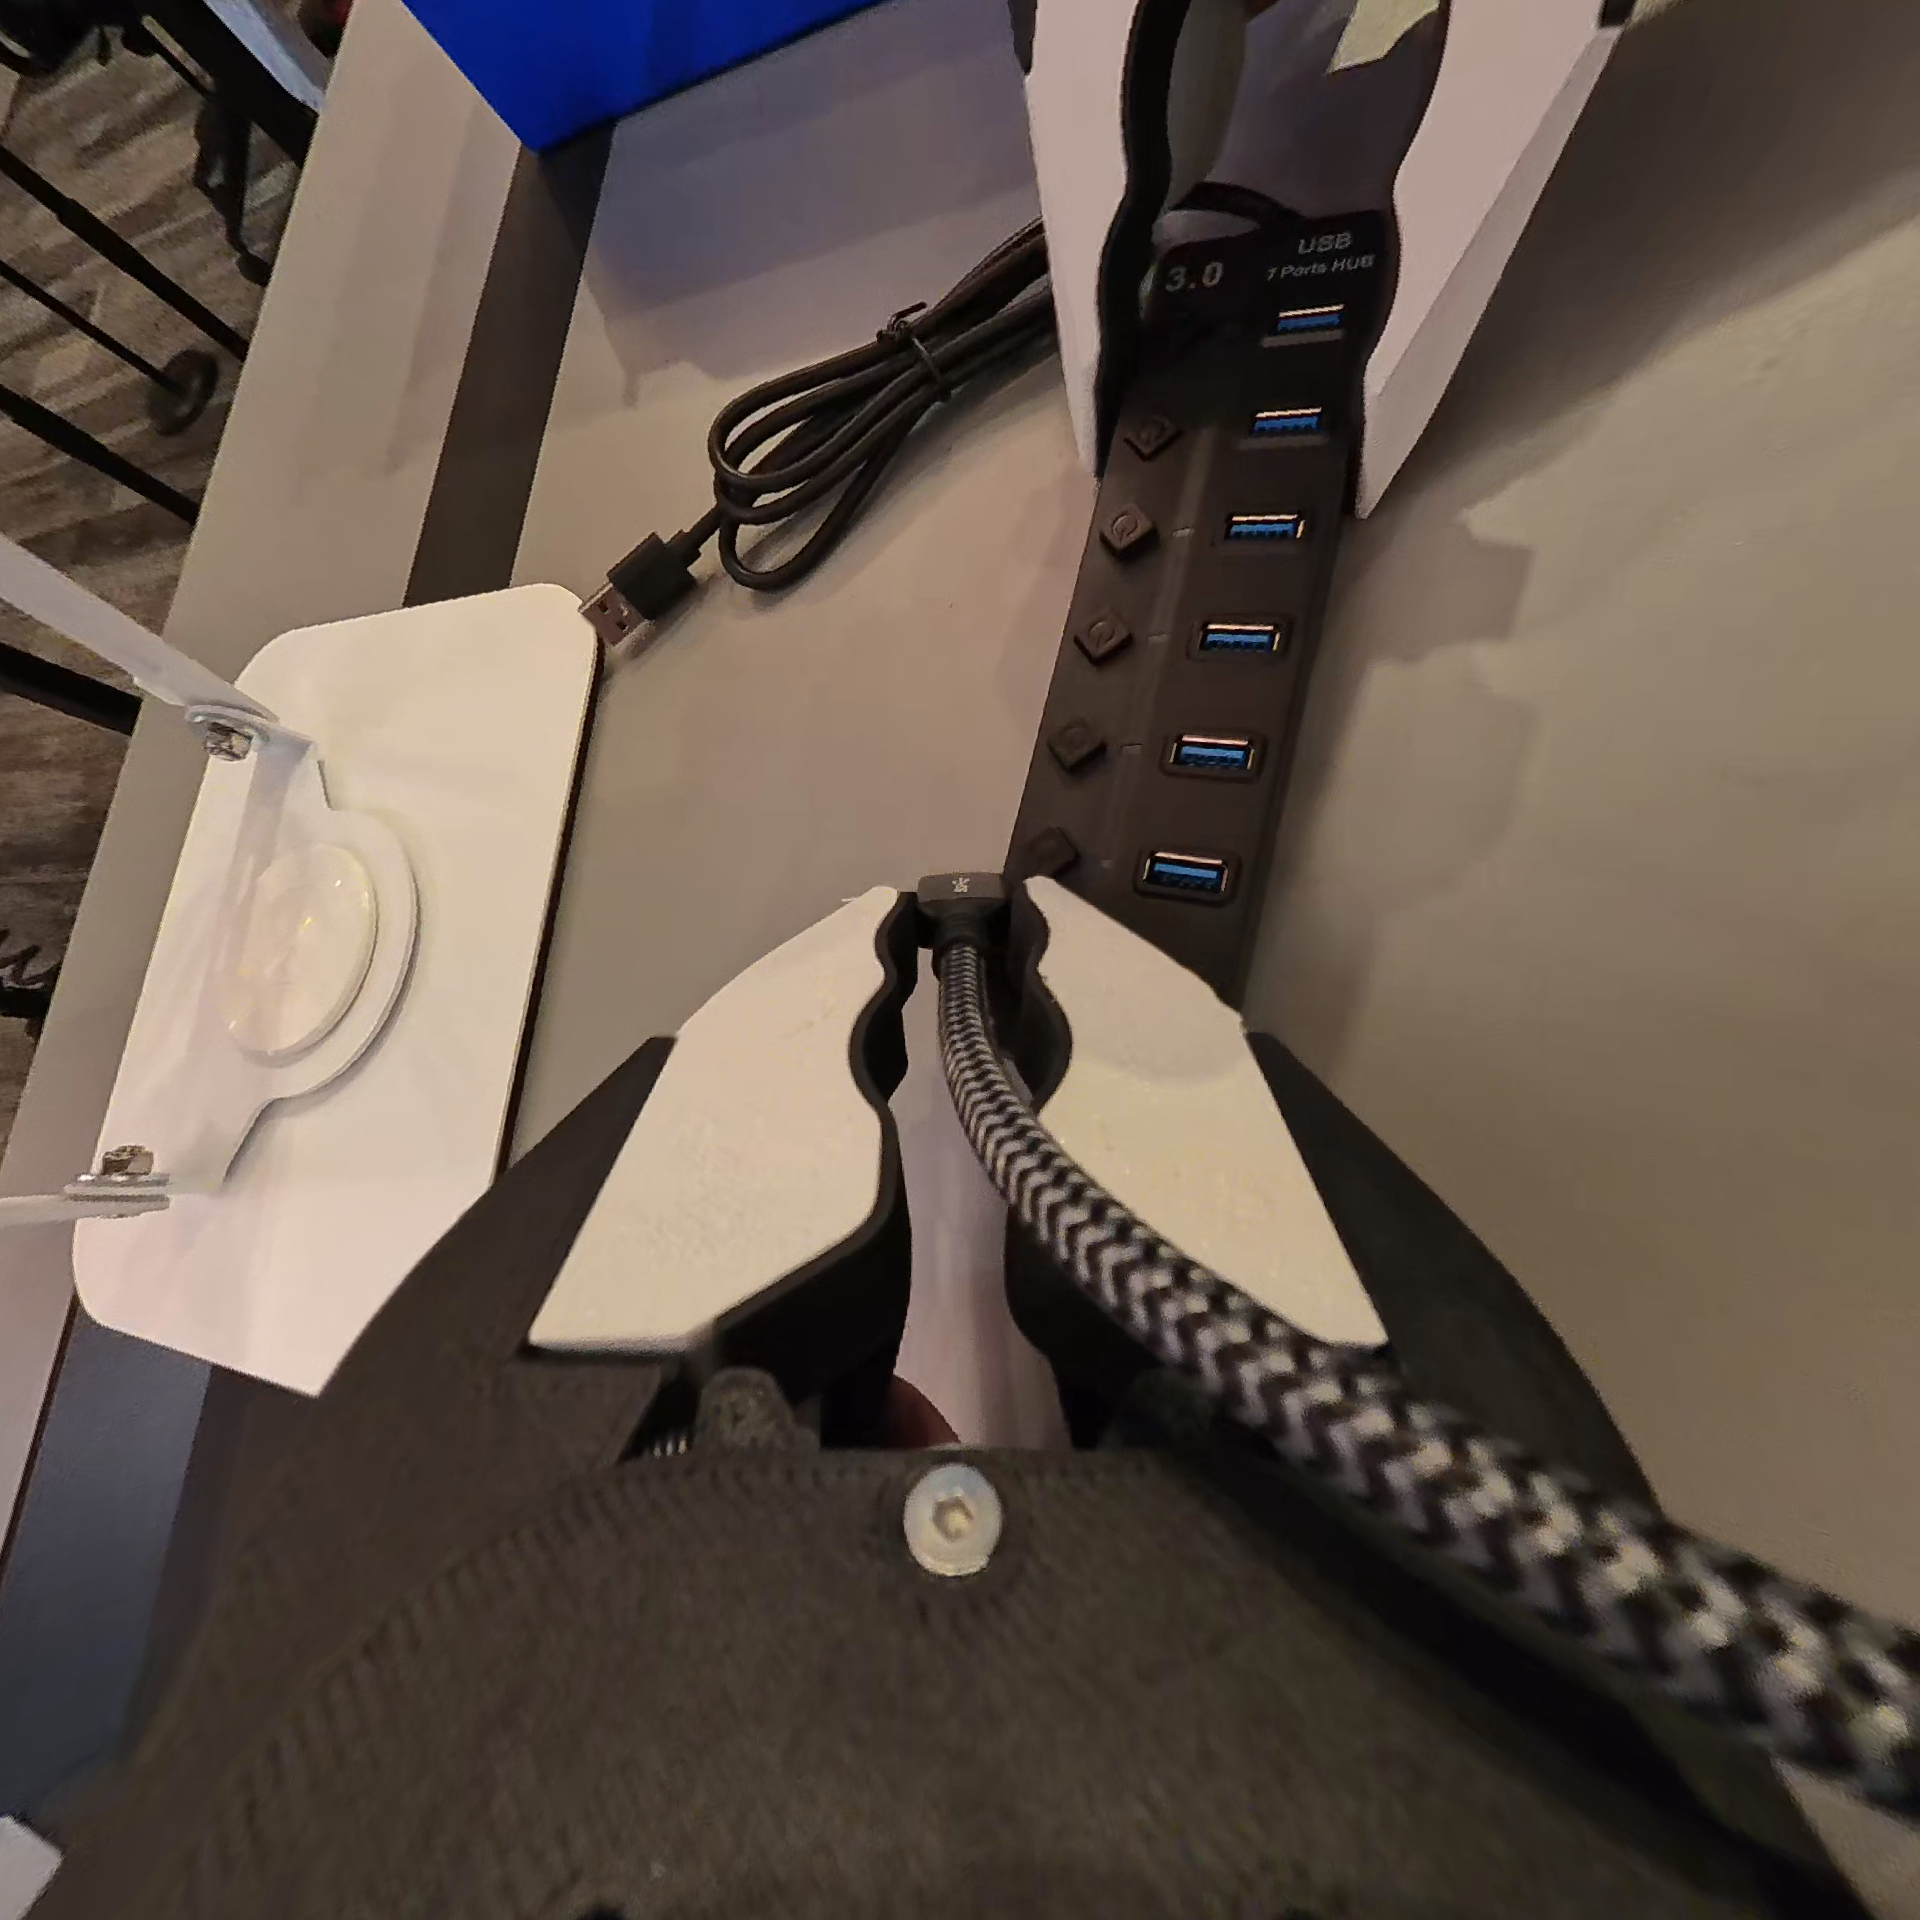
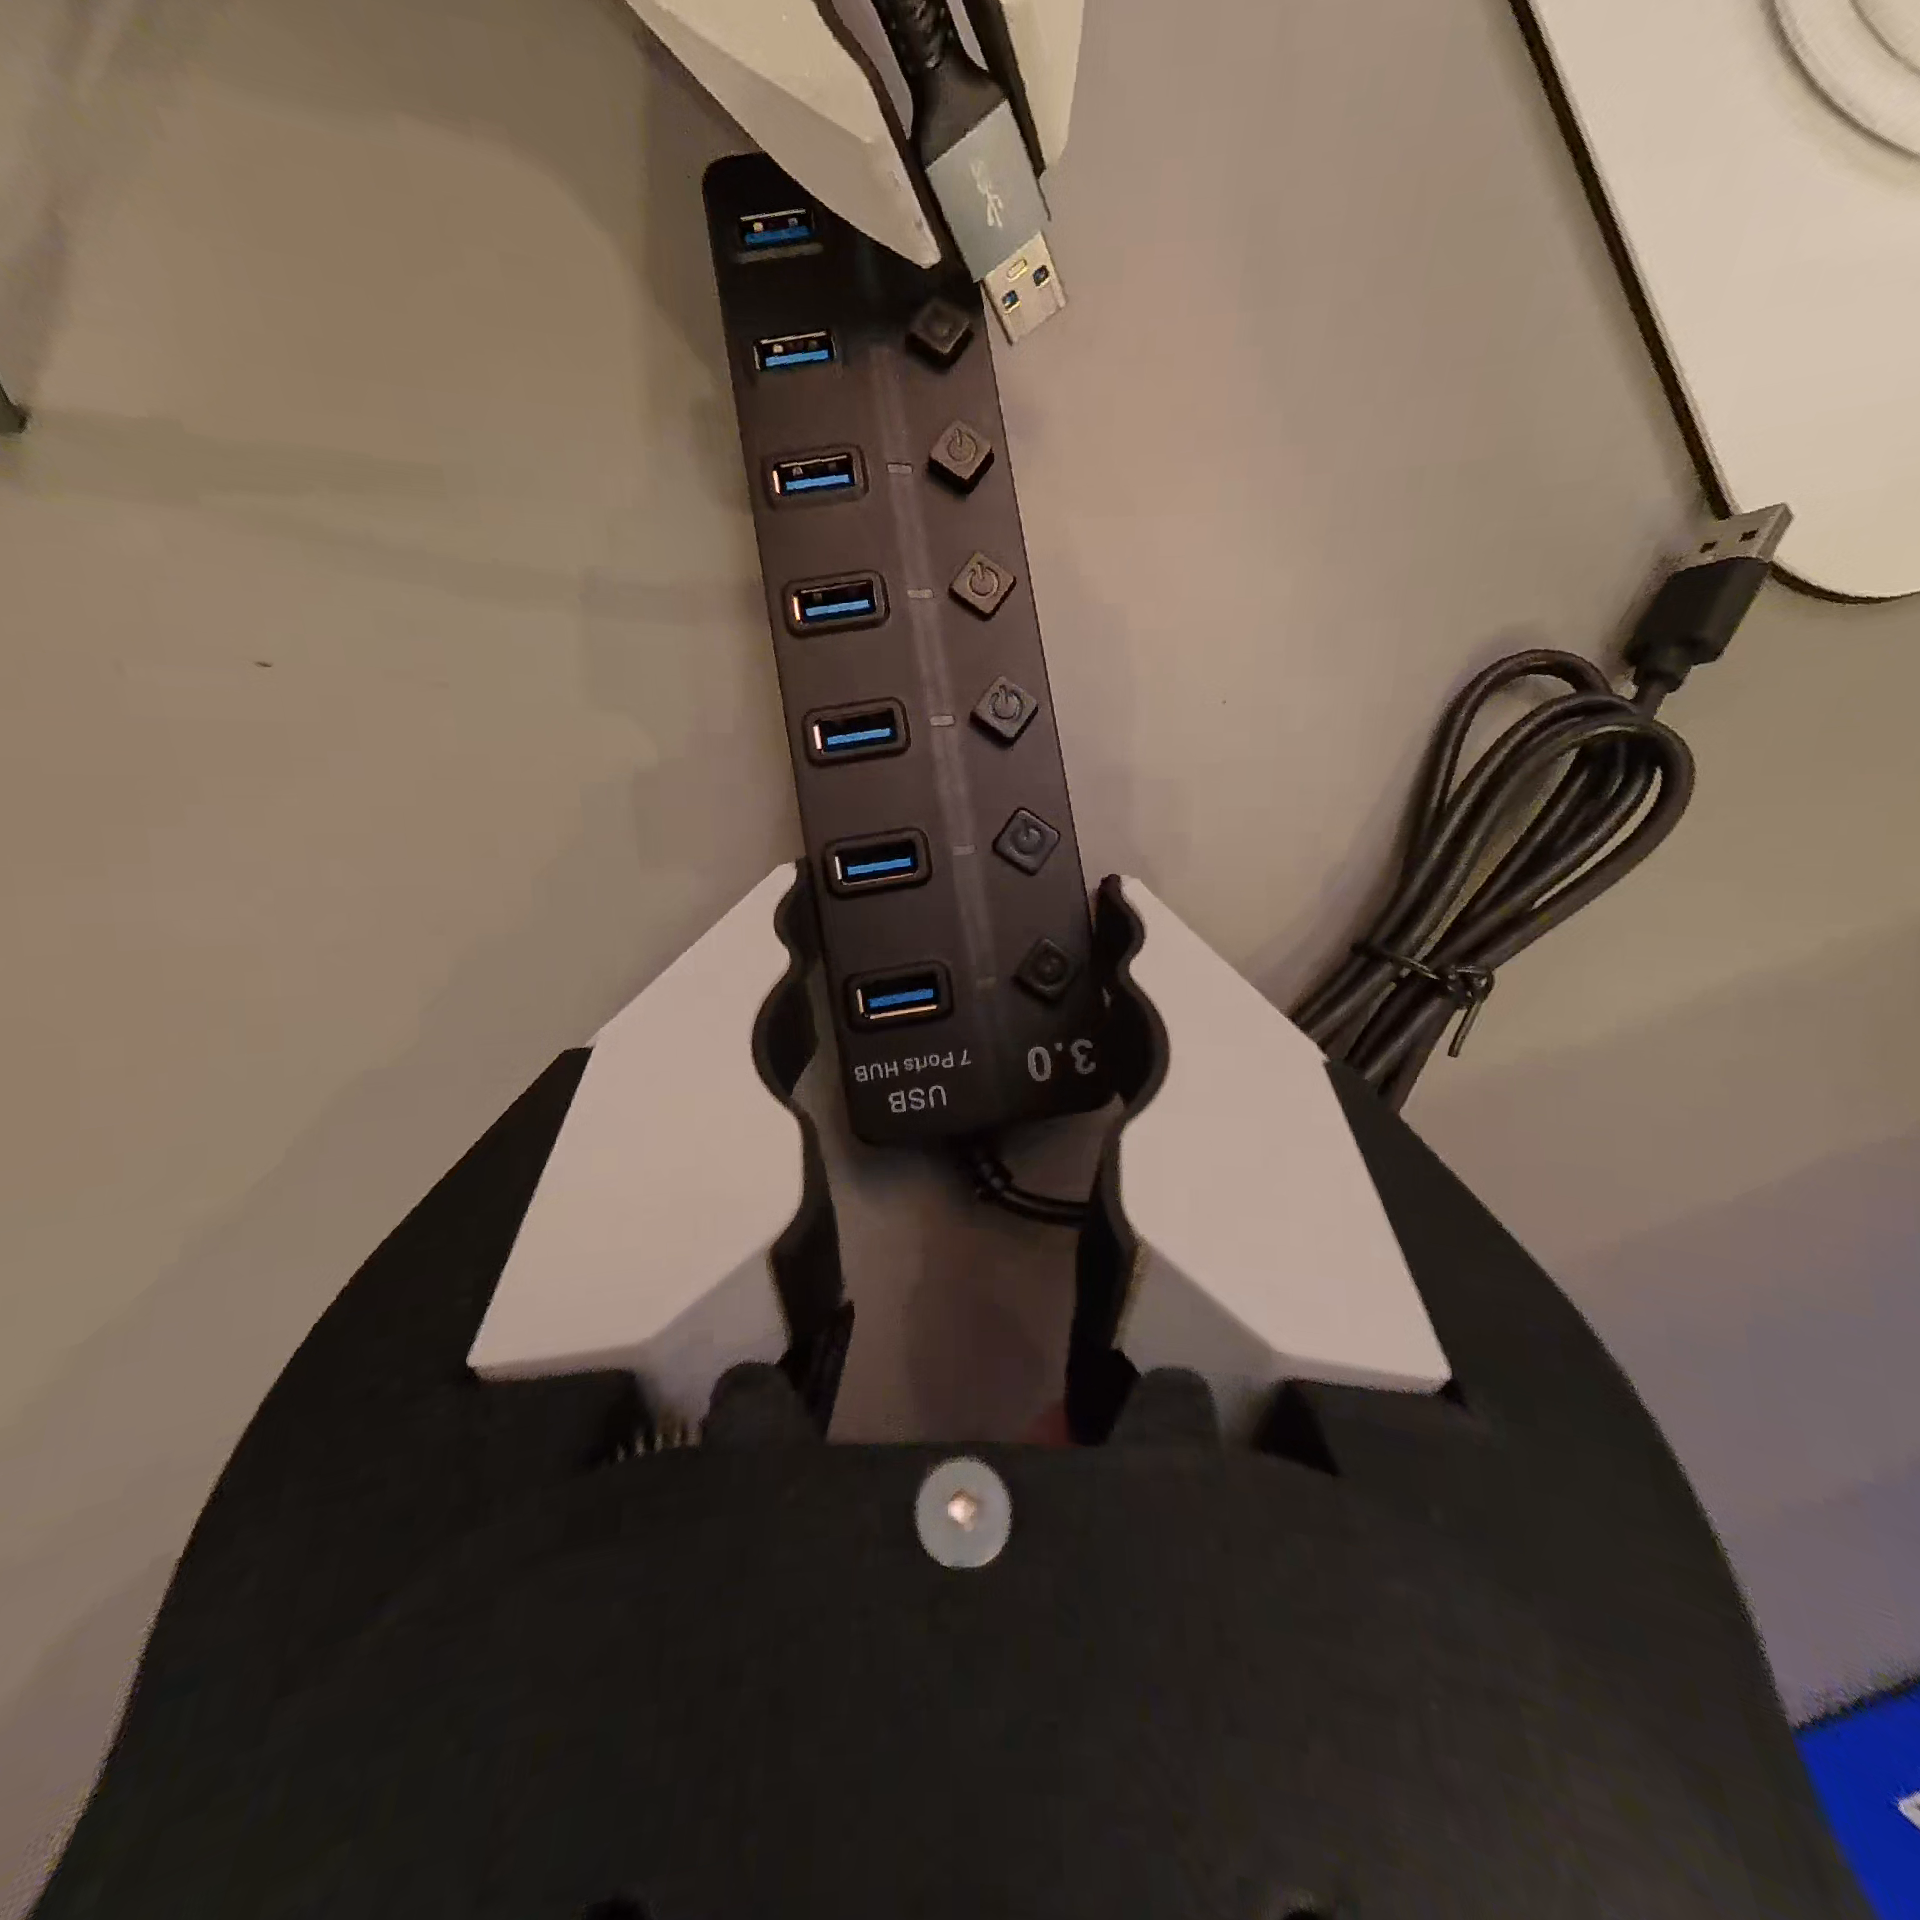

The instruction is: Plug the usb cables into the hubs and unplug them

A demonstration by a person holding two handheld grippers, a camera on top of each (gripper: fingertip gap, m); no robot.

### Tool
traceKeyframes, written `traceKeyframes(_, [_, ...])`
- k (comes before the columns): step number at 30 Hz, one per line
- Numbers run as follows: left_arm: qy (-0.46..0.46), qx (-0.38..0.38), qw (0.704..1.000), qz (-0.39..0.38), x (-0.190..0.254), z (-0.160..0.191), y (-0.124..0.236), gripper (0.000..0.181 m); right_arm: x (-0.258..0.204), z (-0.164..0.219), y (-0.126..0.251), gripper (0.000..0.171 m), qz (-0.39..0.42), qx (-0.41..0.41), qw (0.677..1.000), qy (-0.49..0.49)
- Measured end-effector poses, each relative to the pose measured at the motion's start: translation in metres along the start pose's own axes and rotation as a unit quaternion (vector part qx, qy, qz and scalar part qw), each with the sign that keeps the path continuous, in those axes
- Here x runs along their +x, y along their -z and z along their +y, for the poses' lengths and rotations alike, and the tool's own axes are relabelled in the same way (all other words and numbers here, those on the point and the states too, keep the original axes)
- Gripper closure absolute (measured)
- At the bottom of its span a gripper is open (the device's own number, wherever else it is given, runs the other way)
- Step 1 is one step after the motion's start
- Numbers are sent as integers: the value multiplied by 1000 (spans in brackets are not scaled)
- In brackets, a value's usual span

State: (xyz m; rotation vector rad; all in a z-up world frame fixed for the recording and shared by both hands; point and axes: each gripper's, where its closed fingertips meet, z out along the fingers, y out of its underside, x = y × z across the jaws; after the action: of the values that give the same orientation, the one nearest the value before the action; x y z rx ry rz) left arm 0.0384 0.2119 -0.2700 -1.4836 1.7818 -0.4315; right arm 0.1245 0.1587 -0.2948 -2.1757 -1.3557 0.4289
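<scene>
A black seven-port USB hub [image 1: 1174, 665] lies lengthwise on the grey table, and it also shows in the right wrist view [image 2: 914, 644]. My right gripper [image 2: 951, 914] is shut on the hub's labelled end, one finger on each long side. It appears at the top of the left wrist view [image 1: 1231, 478]. My left gripper [image 1: 961, 904] is shut on the grey plug [image 2: 992, 208] of a black-and-white braided cable [image 1: 1143, 1247]. The plug's metal tip [image 2: 1029, 296] hangs just above the hub's other end, beside the buttons and outside any port. All visible ports look empty.
A bundled black USB cable [image 1: 831, 447] lies left of the hub, its plug [image 2: 1704, 582] touching a white plate [image 1: 436, 831] with a clear disc. A blue box [image 1: 675, 62] stands at the back. The table edge [image 1: 260, 520] runs along the left. Tip to tip, the grippers are about 11 centimeters apart.
</scene>
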Motion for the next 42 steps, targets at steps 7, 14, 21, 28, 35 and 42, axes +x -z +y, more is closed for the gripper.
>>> traceKeyframes(7, [10,37,999,-25,-14,-14,16,164,1,-10,22,120,22,-44,997,58])
traceKeyframes(14, [18,94,995,-26,-13,-48,39,165,9,-26,57,121,59,-130,979,142])
traceKeyframes(21, [11,124,992,-20,2,-81,45,164,19,-43,78,121,89,-200,957,191])
traceKeyframes(28, [42,154,987,-6,16,-101,38,164,13,-50,80,121,62,-250,941,221])
traceKeyframes(35, [50,148,988,0,25,-105,29,164,10,-58,72,121,43,-256,939,225])
traceKeyframes(42, [57,130,990,-2,27,-101,22,164,16,-49,68,121,31,-254,944,208])
